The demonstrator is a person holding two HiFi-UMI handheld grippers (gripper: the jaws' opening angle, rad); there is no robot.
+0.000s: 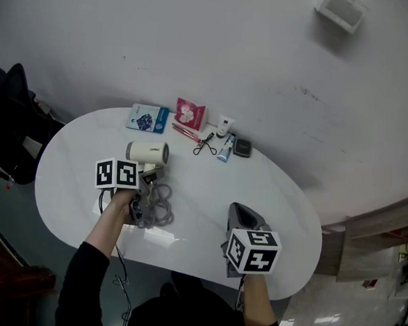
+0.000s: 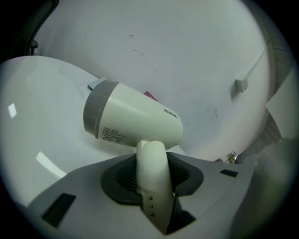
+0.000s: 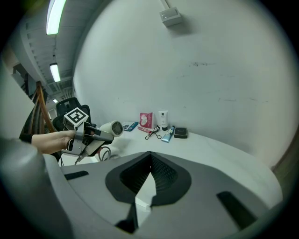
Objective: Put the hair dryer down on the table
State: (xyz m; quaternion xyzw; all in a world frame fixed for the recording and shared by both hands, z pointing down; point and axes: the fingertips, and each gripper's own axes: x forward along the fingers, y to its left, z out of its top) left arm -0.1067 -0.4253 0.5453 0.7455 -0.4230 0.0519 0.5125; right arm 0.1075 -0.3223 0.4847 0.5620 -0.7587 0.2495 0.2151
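The cream hair dryer (image 1: 147, 153) hangs low over the left part of the white oval table (image 1: 209, 194), barrel level, grey rear end pointing left. My left gripper (image 1: 147, 176) is shut on its handle (image 2: 152, 186), which runs between the dark pads with the barrel (image 2: 133, 121) above. The grey cord (image 1: 157, 208) lies coiled on the table under it. I cannot tell whether the dryer touches the tabletop. My right gripper (image 1: 240, 217) hovers over the table's near right part, shut and holding nothing. In the right gripper view the dryer (image 3: 112, 128) shows at left.
Along the table's far edge lie a blue packet (image 1: 148, 118), a pink packet (image 1: 190, 113), an eyelash curler (image 1: 205, 145), a small bottle (image 1: 225, 126), a tube (image 1: 225, 149) and a dark compact (image 1: 243, 147). A black chair (image 1: 11, 124) stands at the left.
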